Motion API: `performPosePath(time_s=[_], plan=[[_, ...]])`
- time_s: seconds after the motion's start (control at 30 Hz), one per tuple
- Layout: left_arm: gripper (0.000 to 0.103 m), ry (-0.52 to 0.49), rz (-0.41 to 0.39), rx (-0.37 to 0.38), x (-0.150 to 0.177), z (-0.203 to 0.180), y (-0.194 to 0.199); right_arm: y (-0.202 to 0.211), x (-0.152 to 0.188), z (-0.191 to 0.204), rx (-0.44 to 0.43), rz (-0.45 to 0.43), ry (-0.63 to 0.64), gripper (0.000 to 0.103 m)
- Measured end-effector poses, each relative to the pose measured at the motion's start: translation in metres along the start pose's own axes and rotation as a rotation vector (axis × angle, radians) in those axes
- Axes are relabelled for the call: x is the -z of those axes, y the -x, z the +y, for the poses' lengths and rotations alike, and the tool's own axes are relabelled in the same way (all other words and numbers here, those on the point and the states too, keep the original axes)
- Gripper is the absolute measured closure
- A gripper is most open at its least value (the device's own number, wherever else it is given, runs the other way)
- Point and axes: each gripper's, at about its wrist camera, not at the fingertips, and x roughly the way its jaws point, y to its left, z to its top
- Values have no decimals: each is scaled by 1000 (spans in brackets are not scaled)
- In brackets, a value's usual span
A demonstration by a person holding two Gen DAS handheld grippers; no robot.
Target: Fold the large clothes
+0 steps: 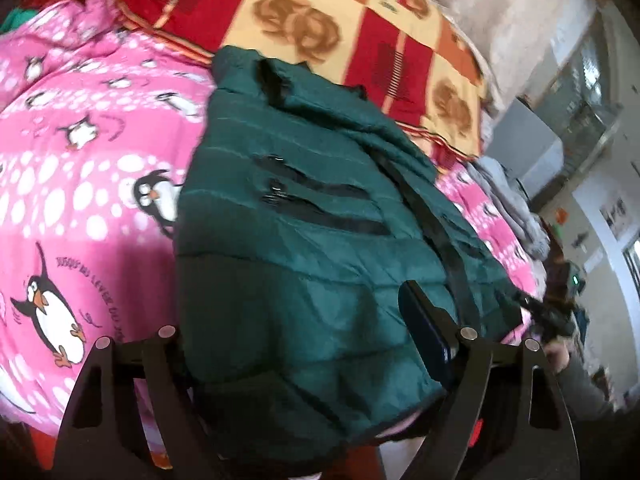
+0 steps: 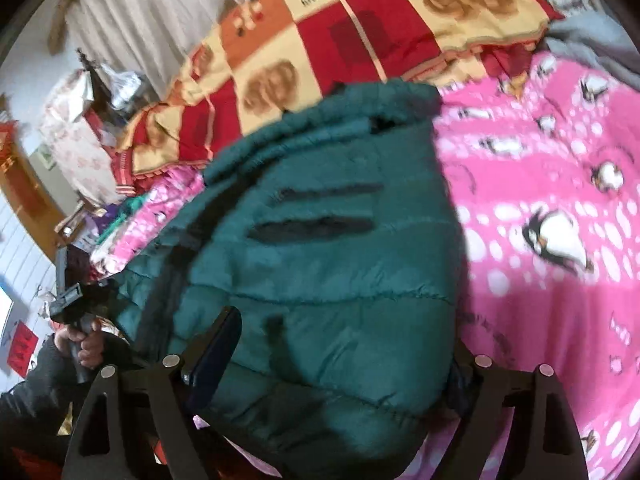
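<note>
The green puffer jacket lies on the pink penguin blanket of the bed, its near hem between the wide, seemingly unpressing jaws of both the left claw and right claw; puffy, light and slippery, it is best pinched at the hem corners.

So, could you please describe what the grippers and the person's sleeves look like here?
Both grippers, the left gripper and the right gripper, are matte black, with curved, cut-out arms joined by round silver pins. Each shows one flat, dark bluish finger pad. The other gripper, seen from the right wrist, has a black handle. The sleeve is dark grey.
</note>
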Motion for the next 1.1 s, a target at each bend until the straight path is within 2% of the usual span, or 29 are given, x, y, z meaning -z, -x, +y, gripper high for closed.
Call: performPosePath(time_s=[0.07, 0.13, 0.2, 0.27, 0.37, 0.4, 0.43, 0.5, 0.53, 0.77, 0.87, 0.93, 1.1], plan=[[35, 43, -6, -13, -3, 9, -4, -3, -1, 0, -7, 13, -6, 30], [35, 52, -18, 1, -4, 11, -3, -7, 1, -2, 16, 40, -3, 32], [35, 45, -10, -18, -4, 9, -5, -19, 5, -9, 68, 109, -25, 33], [35, 56, 21, -55, -2, 12, -14, -17, 4, -10, 60, 92, -38, 33], [33, 42, 16, -70, 0, 10, -15, -6, -1, -8, -5, 29, -48, 45], [33, 37, 13, -78, 0, 9, -15, -3, -3, -6, -19, 7, -37, 45], [33, 33, 10, -85, 1, 8, -16, -4, -2, -6, -3, 14, -27, 45], [30, 37, 0, -85, 3, 8, -16, -19, 4, -13, 44, 88, -42, 45], [30, 39, -5, -85, 3, 8, -16, -18, 5, -14, 36, 69, -50, 45], [30, 16, 23, -103, 1, 4, -18, -17, 3, -15, 32, 75, -70, 45], [30, -3, 14, -117, 1, 0, -15, -9, 1, -7, 22, 41, -18, 56], [30, -19, -3, -118, 1, -3, -11, -3, 0, -5, -6, 6, -7, 57], [30, -24, 0, -105, -1, -2, -10, -16, 6, -15, 9, 51, -65, 57]])
